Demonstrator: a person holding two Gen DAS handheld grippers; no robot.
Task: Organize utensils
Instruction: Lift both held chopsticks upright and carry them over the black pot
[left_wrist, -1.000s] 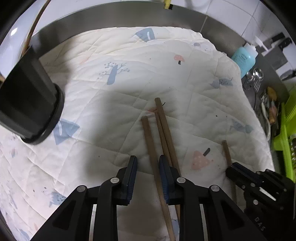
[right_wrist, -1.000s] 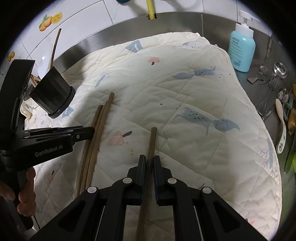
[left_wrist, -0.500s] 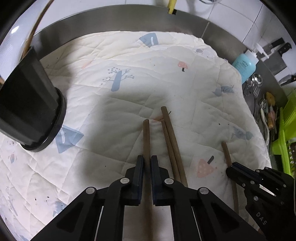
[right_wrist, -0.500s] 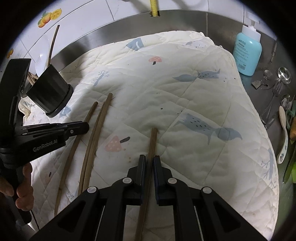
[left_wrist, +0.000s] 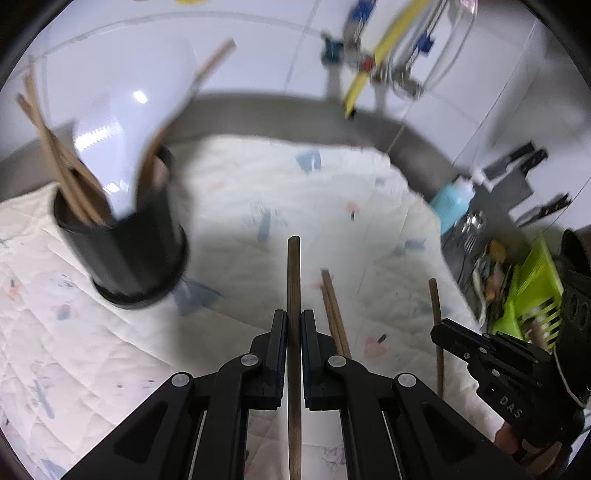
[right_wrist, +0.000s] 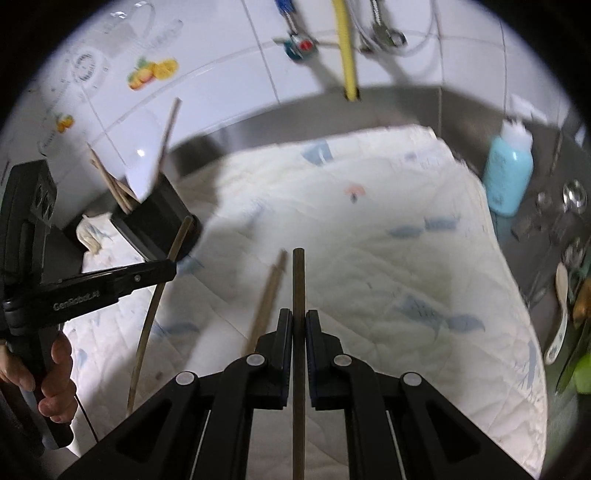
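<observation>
My left gripper (left_wrist: 294, 318) is shut on a brown chopstick (left_wrist: 293, 273), held off the quilted cloth (left_wrist: 258, 192). It shows again as the left gripper (right_wrist: 168, 268) at the left of the right wrist view, carrying that chopstick (right_wrist: 147, 325). My right gripper (right_wrist: 299, 317) is shut on a second chopstick (right_wrist: 298, 280), also raised; the left wrist view shows this right gripper (left_wrist: 439, 332) with its chopstick (left_wrist: 435, 306). Two chopsticks (left_wrist: 334, 317) still lie together on the cloth between the grippers. A black cup (left_wrist: 122, 251) holding several chopsticks stands at the left.
A blue pump bottle (right_wrist: 508, 177) stands at the cloth's far right. Spoons and forks (right_wrist: 561, 295) lie on the steel counter on the right, by a green rack (left_wrist: 532, 291). A tiled wall with taps (right_wrist: 347, 48) rises behind. A hand (right_wrist: 51, 373) grips the left tool.
The left gripper closed on a chopstick, then lifted it off the cloth. The right gripper rose with its chopstick. Both views tilted up, bringing the cup's top and the wall into sight.
</observation>
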